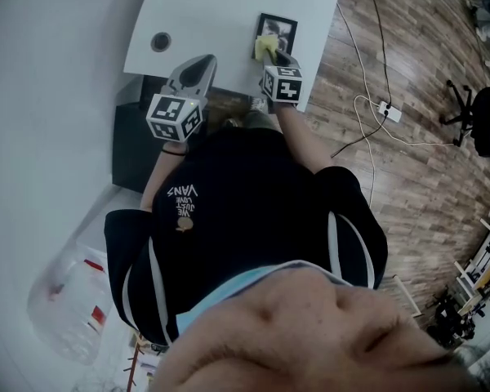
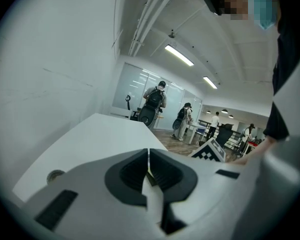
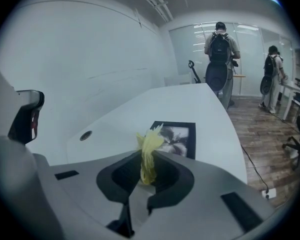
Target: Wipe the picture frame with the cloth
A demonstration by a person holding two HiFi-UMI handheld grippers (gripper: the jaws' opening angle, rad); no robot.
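Note:
A black picture frame with a grey photo lies flat on the white table, near its right edge. My right gripper is shut on a yellow cloth, whose bunched end sticks up between the jaws. The cloth hangs over the frame's near edge; I cannot tell whether it touches. My left gripper is shut and empty, raised over the table's near edge left of the frame.
A round cable grommet sits in the table left of the frame. A white wall runs along the left. Cables and a power strip lie on the wood floor at right. People stand far off by glass walls.

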